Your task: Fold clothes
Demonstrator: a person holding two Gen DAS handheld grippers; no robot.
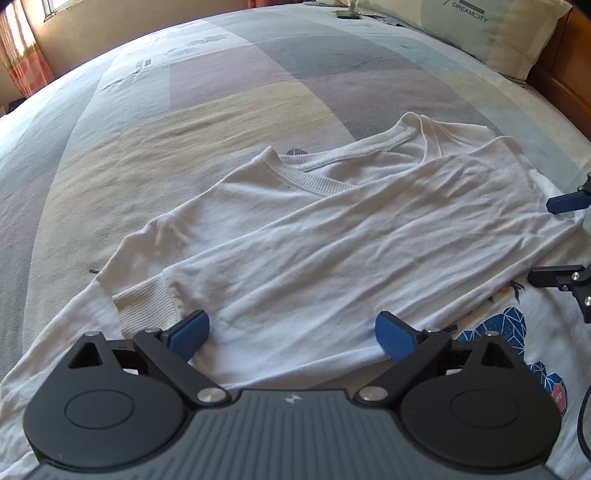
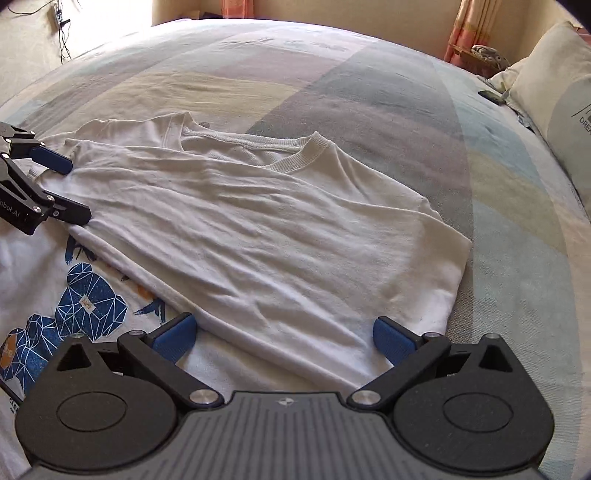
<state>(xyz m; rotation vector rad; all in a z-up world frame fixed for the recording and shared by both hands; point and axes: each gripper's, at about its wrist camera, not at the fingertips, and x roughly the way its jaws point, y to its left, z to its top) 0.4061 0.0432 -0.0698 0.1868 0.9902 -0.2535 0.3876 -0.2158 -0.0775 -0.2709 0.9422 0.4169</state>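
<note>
- The left gripper (image 1: 291, 338) is seen with its blue pads (image 1: 190, 332) spread wide, nothing between them; it hovers low over the near edge of a folded-over sleeve.
- The right gripper (image 2: 284, 338) is likewise spread and empty, poised over the near hem of the same garment; in the left wrist view its fingers (image 1: 565, 205) appear at the right edge, close to the cloth, though contact cannot be told.
- The white sweatshirt (image 2: 258, 229) lies flat on the bed (image 2: 369, 92), front up, with a long sleeve (image 1: 314, 258) laid diagonally across the chest and its ribbed cuff (image 1: 146, 304) ending just beside the left gripper.
- The ribbed collar (image 2: 295, 155) points away from both grippers; a blue geometric print (image 2: 88, 295) shows on the uncovered part of the front.
- The fabric is judged soft, light and limp: it wrinkles readily, will sag between two holds and offers no stiffness of its own.
- A hold is best taken at thicker places, namely the cuff, the shoulder seam or the hem, where layers are pinched together and slipping is less likely.
- A pillow (image 1: 480, 33) lies well apart at the head of the bed.
</note>
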